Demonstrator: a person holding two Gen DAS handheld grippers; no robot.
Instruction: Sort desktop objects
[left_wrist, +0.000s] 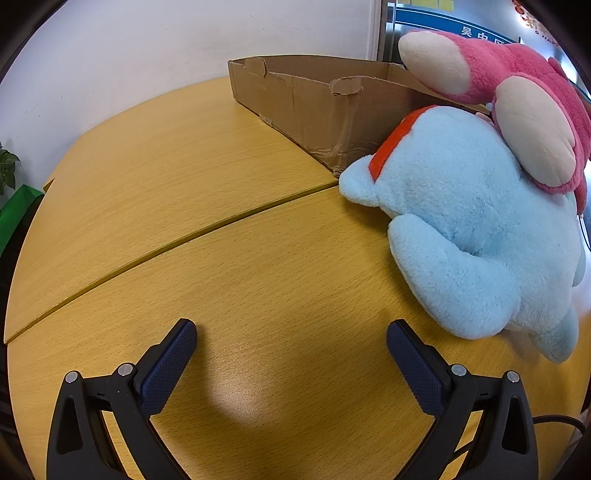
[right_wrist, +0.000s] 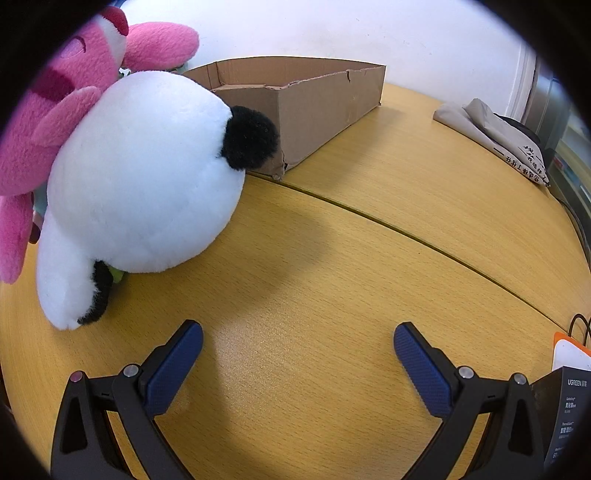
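Left gripper (left_wrist: 291, 330) spread wide, blue ribbed pads (left_wrist: 168, 373) well apart, nothing between them, poised over bare wooden table (left_wrist: 184, 206). Ahead and to the right in the left wrist view: light blue plush toy (left_wrist: 476, 229), fluffy, rounded, with a red collar band near the top, resting on the table. Stacked on top of it, touching: pink plush toy (left_wrist: 517, 85) with large cream oval patches. Just behind both: shallow cardboard box (left_wrist: 325, 107), open-topped, rim torn and creased, near corner crumpled, touching or nearly touching the blue plush. Box interior largely hidden from this view; contents not determinable. Right gripper (right_wrist: 298, 332) likewise released, blue pads (right_wrist: 173, 369) wide apart, empty, above the table (right_wrist: 332, 295). Ahead and to the left in the right wrist view: white plush toy (right_wrist: 144, 170), round body, black ear or tuft against the box corner, black patch low down. Behind it, touching: pink plush toy (right_wrist: 59, 96) with darker stripes and petal-like lobes. Cardboard box (right_wrist: 317, 99) beyond, visible part of interior showing only cardboard. Farther right on the table: folded beige cloth bag (right_wrist: 495, 136) with dark printing. At the lower right edge: dark product carton (right_wrist: 565, 413) marked UGREEN, beside an orange-and-white item (right_wrist: 570, 350).
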